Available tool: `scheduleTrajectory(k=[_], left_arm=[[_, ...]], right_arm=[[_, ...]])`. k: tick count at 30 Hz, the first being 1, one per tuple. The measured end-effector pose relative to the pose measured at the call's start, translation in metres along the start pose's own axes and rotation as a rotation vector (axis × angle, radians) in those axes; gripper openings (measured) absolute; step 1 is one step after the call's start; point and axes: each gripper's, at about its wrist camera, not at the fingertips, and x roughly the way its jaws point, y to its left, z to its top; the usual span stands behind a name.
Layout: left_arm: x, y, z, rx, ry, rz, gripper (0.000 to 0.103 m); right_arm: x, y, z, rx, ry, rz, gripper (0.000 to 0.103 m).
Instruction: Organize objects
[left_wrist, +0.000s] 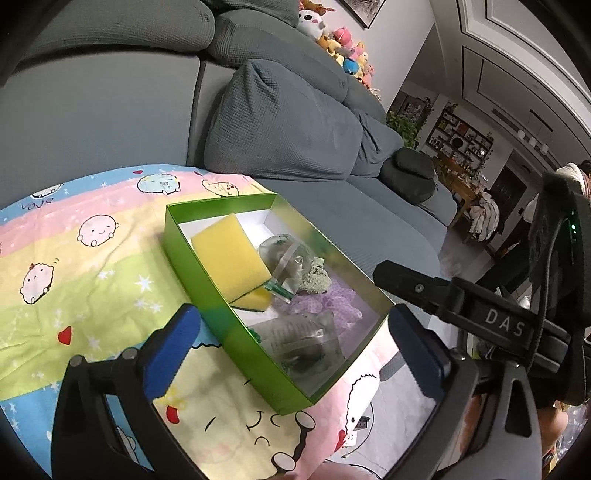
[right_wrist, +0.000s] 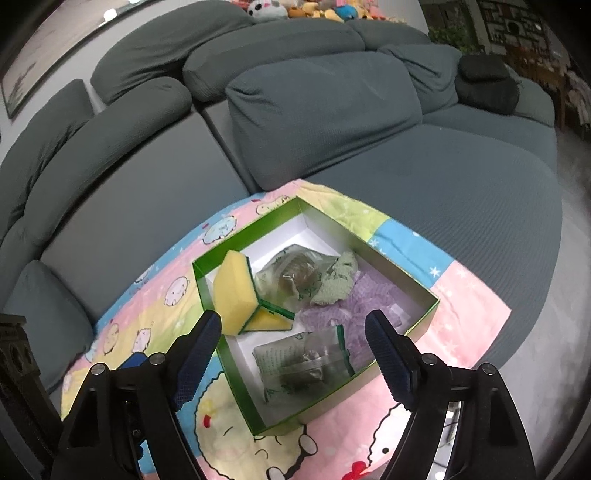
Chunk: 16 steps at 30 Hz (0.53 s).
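Note:
An open green box (left_wrist: 207, 280) (right_wrist: 236, 373) sits on a cartoon-print cloth (left_wrist: 74, 258) (right_wrist: 461, 317). Inside lie a yellow sponge (left_wrist: 229, 254) (right_wrist: 232, 291), a clear bag (left_wrist: 284, 258) (right_wrist: 288, 273), a green rag (left_wrist: 314, 277) (right_wrist: 336, 280), a purple mesh puff (left_wrist: 332, 302) (right_wrist: 343, 310) and a second clear bag (left_wrist: 303, 343) (right_wrist: 303, 362). My left gripper (left_wrist: 295, 350) hovers open over the box's near end, holding nothing. My right gripper (right_wrist: 295, 354) is also open and empty above the box; its black body (left_wrist: 506, 325) shows at the right of the left wrist view.
The cloth covers a low surface in front of a grey sofa (left_wrist: 110, 110) (right_wrist: 147, 192) with loose cushions (left_wrist: 280, 122). Plush toys (left_wrist: 347, 51) line the sofa back. A dark cushion (left_wrist: 406, 173) lies at the far end. Grey floor (right_wrist: 554, 332) runs along the right.

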Motion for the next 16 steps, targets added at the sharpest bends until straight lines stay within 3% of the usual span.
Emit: scheduleTrajectory(k=[16], left_arm=[[-0.011,-0.004,-0.003,0.021,-0.015,0.018,0.101]], right_arm=[[-0.013,0.005,0.002,-0.027,-0.030,-0.018,0.082]])
